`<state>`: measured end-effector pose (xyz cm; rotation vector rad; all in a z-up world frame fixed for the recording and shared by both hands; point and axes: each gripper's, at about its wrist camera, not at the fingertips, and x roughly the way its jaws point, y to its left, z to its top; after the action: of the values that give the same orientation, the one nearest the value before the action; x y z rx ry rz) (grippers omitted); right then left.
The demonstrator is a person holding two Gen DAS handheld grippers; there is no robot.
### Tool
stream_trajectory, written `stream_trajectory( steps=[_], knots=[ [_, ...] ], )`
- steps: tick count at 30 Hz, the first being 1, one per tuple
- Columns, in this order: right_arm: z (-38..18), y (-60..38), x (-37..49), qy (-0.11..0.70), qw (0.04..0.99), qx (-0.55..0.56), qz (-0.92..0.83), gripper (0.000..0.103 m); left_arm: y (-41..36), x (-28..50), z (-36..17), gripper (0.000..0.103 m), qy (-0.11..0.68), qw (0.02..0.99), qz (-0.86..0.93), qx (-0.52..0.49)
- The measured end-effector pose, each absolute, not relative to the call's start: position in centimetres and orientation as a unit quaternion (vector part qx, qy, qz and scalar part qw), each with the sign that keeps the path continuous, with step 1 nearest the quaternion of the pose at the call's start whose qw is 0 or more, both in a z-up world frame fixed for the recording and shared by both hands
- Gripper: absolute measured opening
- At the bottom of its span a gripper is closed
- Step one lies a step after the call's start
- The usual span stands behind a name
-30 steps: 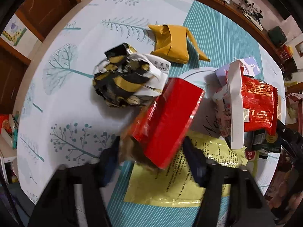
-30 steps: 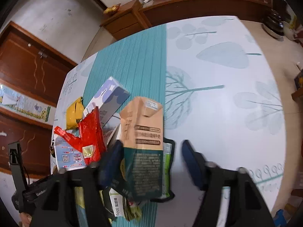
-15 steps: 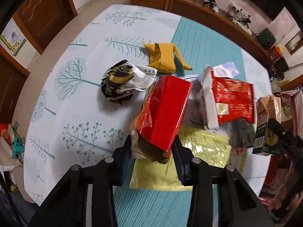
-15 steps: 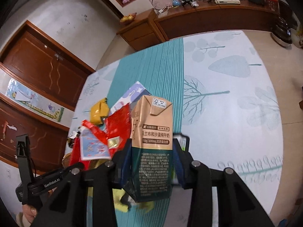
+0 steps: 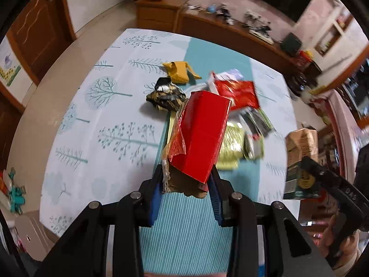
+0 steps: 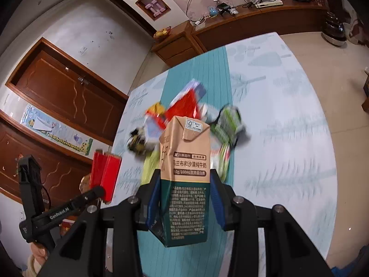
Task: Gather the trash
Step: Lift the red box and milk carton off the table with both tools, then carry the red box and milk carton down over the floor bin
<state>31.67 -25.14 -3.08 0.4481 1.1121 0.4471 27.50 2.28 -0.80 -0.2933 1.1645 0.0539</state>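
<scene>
A red box (image 5: 200, 136) is pinched by the left gripper (image 5: 185, 198) above the table (image 5: 96, 124); a milk carton (image 6: 186, 180) is clamped between the right gripper's (image 6: 184, 198) fingers.

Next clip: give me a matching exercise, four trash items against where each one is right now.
Items:
1. red box
2. milk carton
3. yellow wrapper
4. black and gold wrapper

Places:
A. on the table, farthest from the left camera
B. in the right tongs
C. on the table, just beyond the red box
D. in the left tongs

Pairs: 1-D, 2-B, 3-A, 4-C
</scene>
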Motion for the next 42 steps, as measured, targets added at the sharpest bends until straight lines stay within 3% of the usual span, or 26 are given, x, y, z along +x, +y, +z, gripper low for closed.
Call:
stream_trajectory(
  steps=[13,26,33,42],
  knots=[
    [-1.8,-19.7,10.1,0.51,0.802,0.266,0.16,0.04,4.7,9.6,1.3,0.035,0.545,0.829,-0.092,-0.085],
    [-6.7,-15.7,-1.9,0.577,0.77,0.244,0.118,0.04,4.9,-1.2,-3.5,0.035,0.599,0.786,-0.138,-0.072],
    [-14.3,-15.9,-3.3,0.618,0.749,0.218,0.101,0.04,2.5,-2.5,-12.0,0.035,0.653,0.743,-0.129,-0.073],
    [-30.0,-16.8,-1.5,0.659,0.723,0.184,0.095,0.04,-0.5,-0.5,-27.5,0.036,0.677,0.728,-0.099,-0.049]
  ],
)
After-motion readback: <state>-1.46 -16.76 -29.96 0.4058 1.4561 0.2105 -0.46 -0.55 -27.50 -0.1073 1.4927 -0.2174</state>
